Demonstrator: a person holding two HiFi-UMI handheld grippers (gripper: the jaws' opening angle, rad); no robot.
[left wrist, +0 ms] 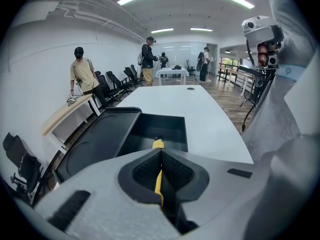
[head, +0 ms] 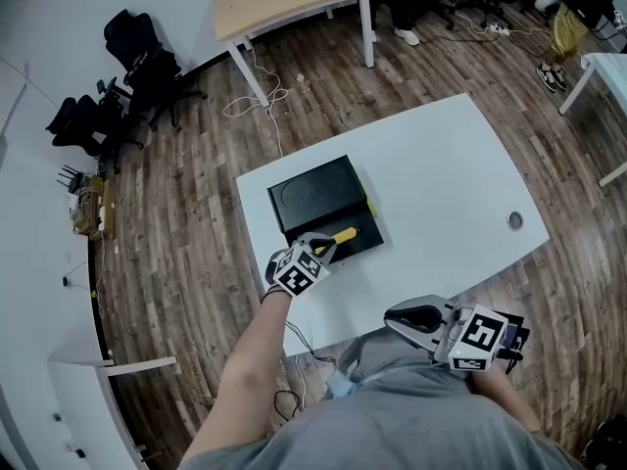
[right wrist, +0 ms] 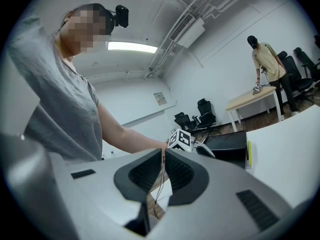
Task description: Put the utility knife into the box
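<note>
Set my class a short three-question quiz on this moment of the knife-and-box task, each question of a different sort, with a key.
1. True or false: the left gripper is shut on the yellow utility knife.
2. Pick one: the black box on the white table is A) open, B) closed, C) upside down.
3. In a few words: what does the right gripper hold?

Key
1. True.
2. A.
3. Nothing; its jaws are together and empty.
</note>
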